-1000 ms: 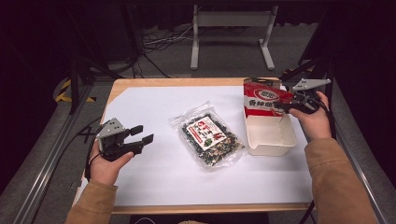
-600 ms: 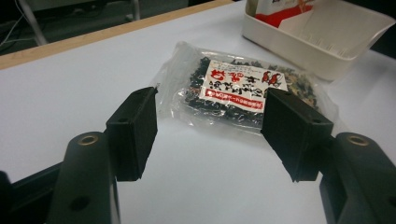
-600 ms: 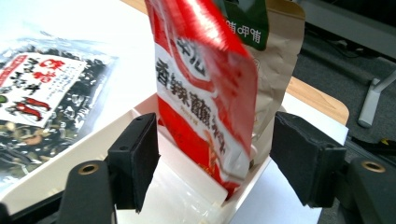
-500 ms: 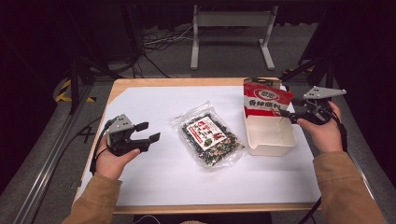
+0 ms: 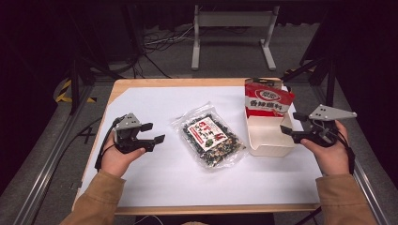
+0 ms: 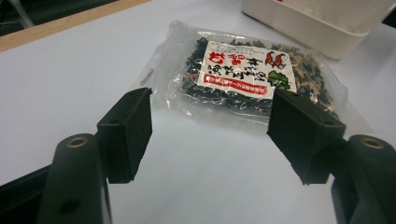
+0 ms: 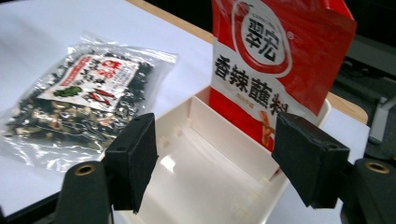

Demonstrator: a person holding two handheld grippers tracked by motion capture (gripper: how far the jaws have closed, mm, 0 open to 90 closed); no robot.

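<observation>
From above I see my left gripper (image 5: 152, 132) just left of the clear bag of dried mix (image 5: 210, 138), which lies flat on the white table sheet (image 5: 159, 178); my right gripper (image 5: 286, 129) sits at the right wall of the white box (image 5: 268, 149), where the red seasoning pouch (image 5: 267, 99) stands upright. Both sets of jaws have just been opening. The left gripper view shows released jaws, nothing between them, bag just ahead. The right gripper view shows spread, empty jaws facing the box.
</observation>
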